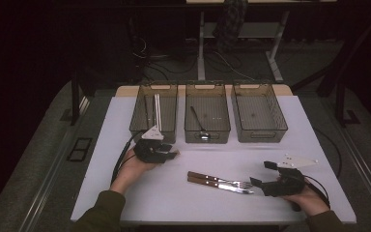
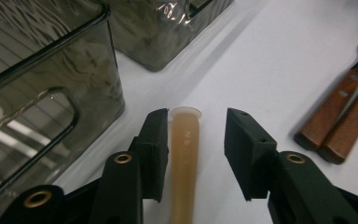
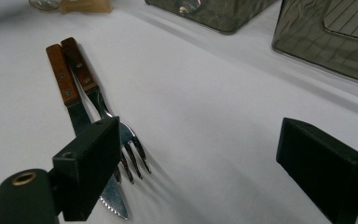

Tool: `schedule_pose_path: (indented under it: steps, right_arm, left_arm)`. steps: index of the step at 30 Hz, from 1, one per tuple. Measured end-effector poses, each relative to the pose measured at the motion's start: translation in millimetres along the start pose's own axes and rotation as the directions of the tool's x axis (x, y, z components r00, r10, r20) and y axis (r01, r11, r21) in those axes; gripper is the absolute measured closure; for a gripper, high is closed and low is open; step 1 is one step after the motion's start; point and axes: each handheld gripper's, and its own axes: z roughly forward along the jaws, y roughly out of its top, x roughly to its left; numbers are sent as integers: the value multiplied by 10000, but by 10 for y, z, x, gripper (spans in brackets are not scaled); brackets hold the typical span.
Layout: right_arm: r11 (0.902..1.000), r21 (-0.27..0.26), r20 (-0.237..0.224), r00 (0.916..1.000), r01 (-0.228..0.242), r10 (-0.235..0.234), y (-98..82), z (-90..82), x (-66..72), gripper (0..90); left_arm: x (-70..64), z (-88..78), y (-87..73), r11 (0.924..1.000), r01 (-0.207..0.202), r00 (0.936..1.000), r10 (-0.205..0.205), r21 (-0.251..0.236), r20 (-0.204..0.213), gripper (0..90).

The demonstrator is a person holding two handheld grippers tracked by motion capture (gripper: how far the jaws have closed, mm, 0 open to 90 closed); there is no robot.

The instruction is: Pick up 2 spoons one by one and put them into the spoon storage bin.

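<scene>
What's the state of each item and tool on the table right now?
Left tool: part-closed around tan plastic handle, one pad touching, other apart.
Right tool: open, nothing held.
Wooden-handled fork: flat on white table, beside knife.
Wooden-handled serrated knife: flat on table.
Left smoky plastic bin: holds upright metal pieces.
Middle bin: holds dark spoon.
Right bin: empty.

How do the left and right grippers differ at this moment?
The left gripper has its jaws narrowed around a tan handle, one pad touching it; the right gripper stands wide open with nothing between its jaws. The left sits near the bins, the right beside the fork. Both are hand-held.
</scene>
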Motion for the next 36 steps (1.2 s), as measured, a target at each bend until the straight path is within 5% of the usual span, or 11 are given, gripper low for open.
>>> schedule_pose_path:
  steps: [13,31,36]
  right_arm:
    - [9999,133,-4,9999,100,-100,-1,33,17,134]
    - [9994,155,127,9994,324,-326,9,-4,33,135]
    - [9992,148,146,9992,379,-381,12,-4,38,135]
  left_arm:
    - [-4,199,20,9920,-682,9975,696,1062,-95,669]
    - [55,147,-31,9960,-21,9989,-20,892,460,725]
    - [14,94,-32,9961,-93,9988,51,873,485,725]
